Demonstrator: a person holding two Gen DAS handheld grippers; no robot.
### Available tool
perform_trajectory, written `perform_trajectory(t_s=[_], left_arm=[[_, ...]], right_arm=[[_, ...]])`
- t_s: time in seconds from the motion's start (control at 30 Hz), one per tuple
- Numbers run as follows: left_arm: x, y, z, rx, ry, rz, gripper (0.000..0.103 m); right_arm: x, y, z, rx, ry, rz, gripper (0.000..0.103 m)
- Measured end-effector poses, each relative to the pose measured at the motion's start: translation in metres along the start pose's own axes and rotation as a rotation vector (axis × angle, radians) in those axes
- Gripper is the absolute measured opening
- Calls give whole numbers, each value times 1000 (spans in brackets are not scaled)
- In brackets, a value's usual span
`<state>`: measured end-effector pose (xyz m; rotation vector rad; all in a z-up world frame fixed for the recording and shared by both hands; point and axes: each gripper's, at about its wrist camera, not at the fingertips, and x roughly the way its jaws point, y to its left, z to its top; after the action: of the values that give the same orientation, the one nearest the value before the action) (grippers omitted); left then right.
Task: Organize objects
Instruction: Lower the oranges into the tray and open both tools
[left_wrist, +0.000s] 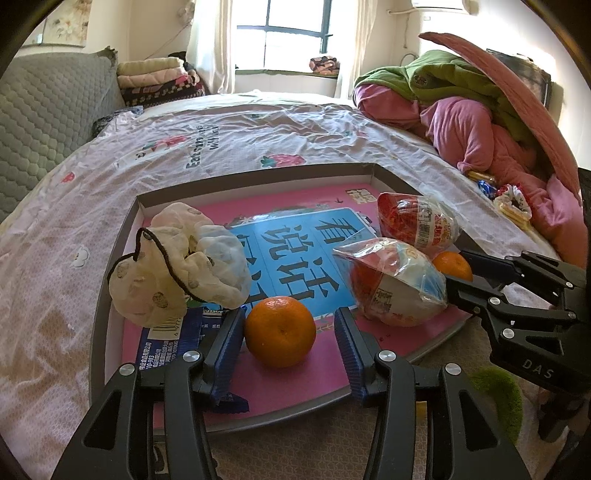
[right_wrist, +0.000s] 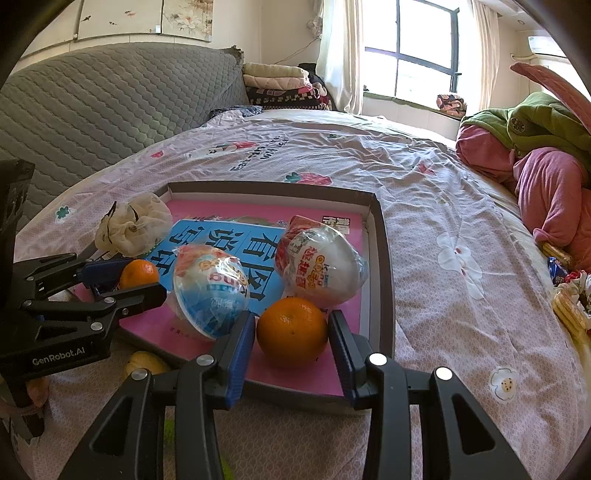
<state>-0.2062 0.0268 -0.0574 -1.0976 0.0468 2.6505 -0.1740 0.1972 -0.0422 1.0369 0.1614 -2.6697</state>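
"GenRobot.AI" on left gripper (right_wrist: 122, 291); "DAS" on right gripper (left_wrist: 458, 273)

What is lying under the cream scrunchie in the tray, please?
Under the cream scrunchie, a blue packet with a barcode pokes out, lying on the pink book in the tray. The packet's upper part is covered.

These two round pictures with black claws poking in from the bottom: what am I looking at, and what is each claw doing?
Each picture comes from a fisheye camera on a hand-held gripper; no robot arm, a person carries one in each hand. The left gripper has its blue-padded fingers on either side of an orange, with gaps showing. The right gripper brackets a second orange the same way. Both oranges rest in a shallow box tray on a bed, over a pink book. Also inside: two wrapped toy eggs and a crumpled cloth pouch. Nothing is lifted.
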Motion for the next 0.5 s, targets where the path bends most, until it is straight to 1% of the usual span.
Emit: perform_trajectory(t_s=[0.07,0.33,0.4,0.47,0.5], left_arm=[[0,0,0,-2,4,-3,56],[-2,0,1,-9,10,-1,58],[-3,0,2,-14,14,-2,60],[-4,-1,2,-17,16,-4,65],[-4,-1,2,-15,13,-3,66]], right_arm=[[0,0,0,-1,0,0,41],[-1,0,0,0,2,-5,42],[-2,-1,0,0,2,-4,43],[-3,-1,0,0,0,-3,44],[-4,-1,0,0,-1,-1,44]])
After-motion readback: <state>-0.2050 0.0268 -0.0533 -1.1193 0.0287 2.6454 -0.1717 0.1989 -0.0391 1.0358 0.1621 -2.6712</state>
